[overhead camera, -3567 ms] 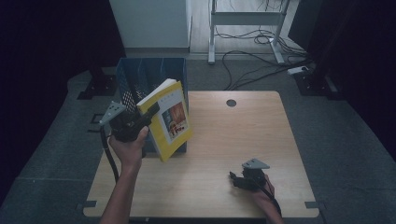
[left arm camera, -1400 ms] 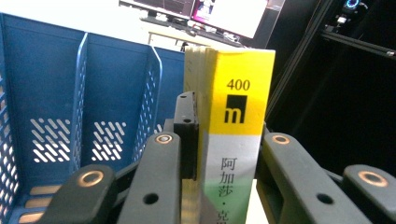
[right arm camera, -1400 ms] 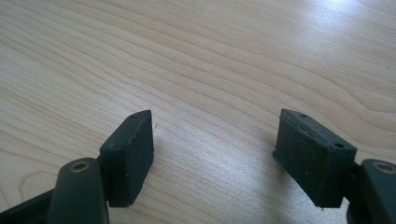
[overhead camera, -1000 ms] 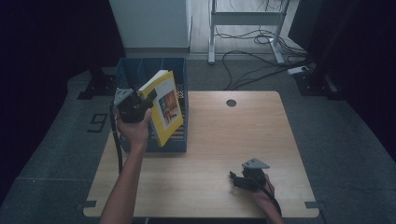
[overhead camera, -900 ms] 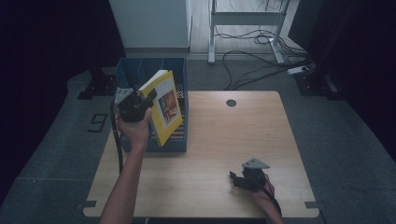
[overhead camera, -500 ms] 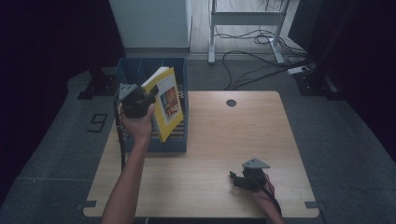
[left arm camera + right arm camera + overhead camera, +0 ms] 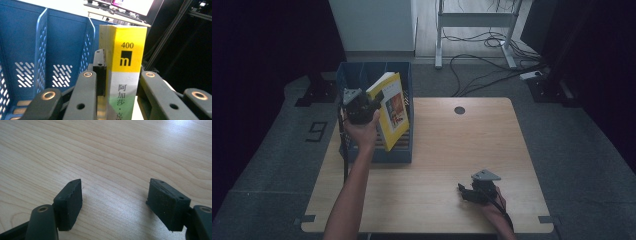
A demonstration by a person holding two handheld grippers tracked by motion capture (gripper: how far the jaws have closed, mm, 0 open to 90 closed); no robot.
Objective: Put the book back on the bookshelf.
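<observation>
Left gripper [image 7: 362,106] clamps a yellow book [image 7: 391,111] by its spine edge, holding it tilted above a blue file organizer [image 7: 382,155] that stands at the left rear of the wooden table [image 7: 452,150]. In the left gripper view the jaws close on either side of the book's spine [image 7: 126,75], which is yellow at the top and grey-green lower down, with the organizer's perforated blue dividers [image 7: 41,52] just behind and to the left. The book appears to hover over the organizer's right-hand slot, though the high view is too dim to tell exactly which compartment it lines up with

To do this step well, judging from the scene, the book should be turned upright so its lower edge is parallel with the dividers, then lowered straight down between two walls without scraping them, and let go only once its bottom rests on the organizer's floor

Right gripper [image 7: 474,192] rests well apart at the table's near right, its jaws spread wide over bare wood [image 7: 112,157] and holding nothing
</observation>
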